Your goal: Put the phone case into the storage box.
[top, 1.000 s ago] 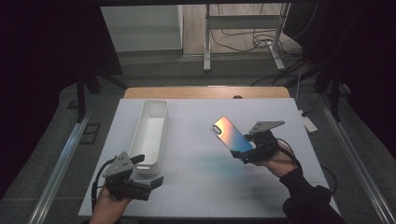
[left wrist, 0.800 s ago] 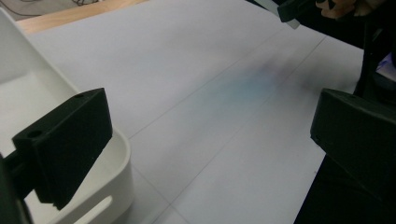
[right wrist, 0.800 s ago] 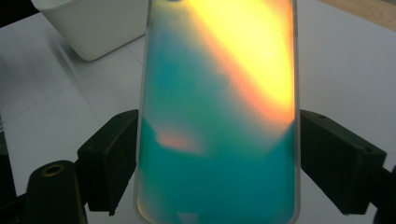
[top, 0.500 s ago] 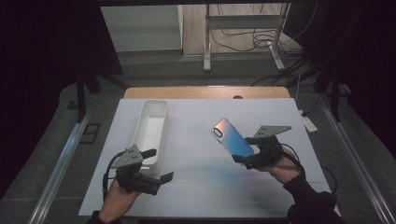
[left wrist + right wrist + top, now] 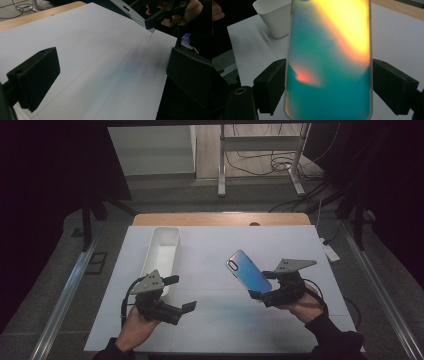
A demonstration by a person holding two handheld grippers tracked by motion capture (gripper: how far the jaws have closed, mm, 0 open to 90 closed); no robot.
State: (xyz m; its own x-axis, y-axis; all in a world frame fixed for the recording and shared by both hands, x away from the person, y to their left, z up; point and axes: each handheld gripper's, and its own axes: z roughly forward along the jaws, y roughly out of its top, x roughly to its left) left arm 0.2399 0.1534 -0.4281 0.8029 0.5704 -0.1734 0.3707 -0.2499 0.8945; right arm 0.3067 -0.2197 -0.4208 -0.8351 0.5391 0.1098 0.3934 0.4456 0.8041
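Fingers of the right gripper (image 5: 261, 293) clamp the iridescent phone (image 5: 248, 271) by its lower end in the high view, holding it tilted above the white sheet (image 5: 280, 245), well right of the white bin (image 5: 161, 254). Since a second ago the phone has drifted a little farther from the bin, and the left gripper (image 5: 181, 293), jaws apart and empty, has come away from the bin's near end; I judge the phone is being carried, not yet placed.

From the left gripper view, both black pads (image 5: 35, 78) stand wide over bare sheet, the other hand (image 5: 178, 12) beyond.

Right gripper view: pads (image 5: 270, 85) press the phone's (image 5: 329, 62) edges, the bin (image 5: 274, 17) behind. Dark floor and cables (image 5: 260, 160) surround the wooden table (image 5: 220, 218).
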